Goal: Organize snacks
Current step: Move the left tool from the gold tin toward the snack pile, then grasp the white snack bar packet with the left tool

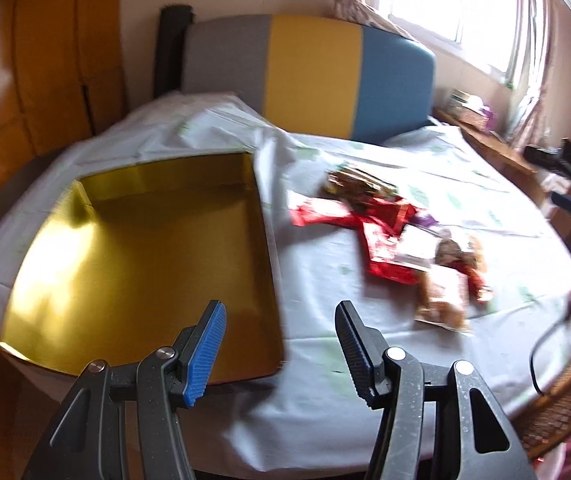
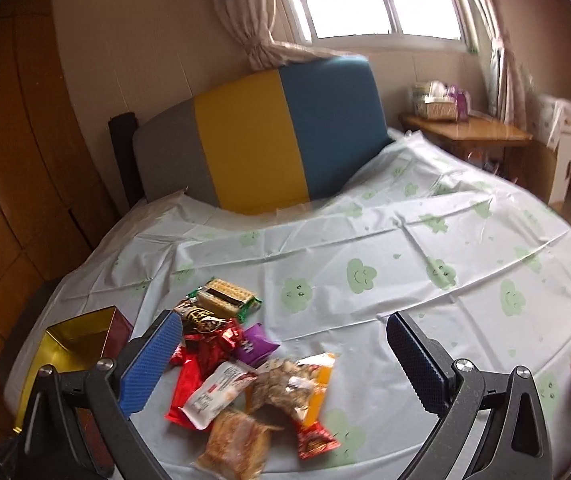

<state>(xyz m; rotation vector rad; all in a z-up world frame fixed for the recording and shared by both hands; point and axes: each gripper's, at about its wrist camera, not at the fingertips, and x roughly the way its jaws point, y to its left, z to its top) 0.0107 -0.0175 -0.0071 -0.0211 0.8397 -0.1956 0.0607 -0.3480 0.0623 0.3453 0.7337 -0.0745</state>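
A pile of snack packets [image 1: 397,240] lies on the pale cloth-covered bed, right of an open gold box [image 1: 137,264]. In the right wrist view the pile [image 2: 253,380] holds red wrappers, a purple packet [image 2: 255,346], a green biscuit pack [image 2: 225,302], a nut bag [image 2: 289,388] and a pastry packet [image 2: 233,444]; the gold box [image 2: 73,344] sits at its left. My left gripper [image 1: 281,340] is open and empty, over the box's near right corner. My right gripper [image 2: 281,360] is open and empty, just above the pile.
A grey, yellow and blue headboard [image 2: 261,140] stands at the far end of the bed. A wooden wardrobe [image 1: 37,60] is on the left. A wooden side table [image 2: 469,132] with a basket stands under the window. A black cable [image 1: 541,356] hangs at right.
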